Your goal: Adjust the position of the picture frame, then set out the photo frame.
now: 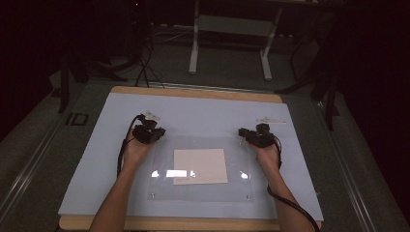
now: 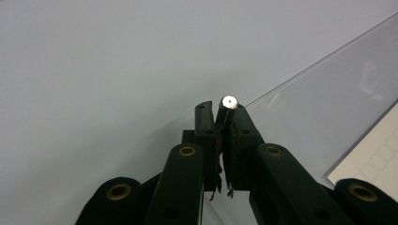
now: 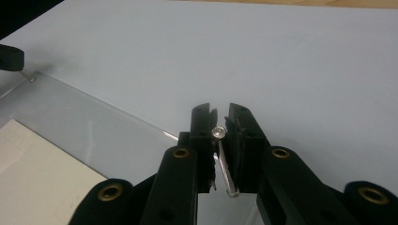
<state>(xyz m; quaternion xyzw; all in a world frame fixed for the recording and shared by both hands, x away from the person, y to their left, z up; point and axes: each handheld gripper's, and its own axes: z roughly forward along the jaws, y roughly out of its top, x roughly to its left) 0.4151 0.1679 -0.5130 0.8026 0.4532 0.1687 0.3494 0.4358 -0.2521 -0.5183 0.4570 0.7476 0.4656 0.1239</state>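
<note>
A clear plastic sheet (image 1: 203,191) lies on the light-blue mat (image 1: 208,113) with a white paper (image 1: 200,166) under it. My left gripper (image 1: 154,136) (image 2: 224,115) is at the sheet's far left corner, shut on a small metal screw (image 2: 229,101) with a shiny round head. At the far right corner my right gripper (image 1: 244,135) (image 3: 220,117) is shut on another screw (image 3: 218,132), whose shank runs down between the pads. In the right gripper view the left gripper (image 3: 9,57) shows far off with its screw (image 3: 32,78) at the sheet's corner.
Small fasteners sit in the sheet's near corners (image 1: 153,195) (image 1: 249,196). A pale flat item (image 1: 270,119) lies on the mat at the back right. The mat rests on a wooden table (image 1: 193,93). Beyond it stand a white table frame (image 1: 194,43) and floor cables (image 1: 145,63).
</note>
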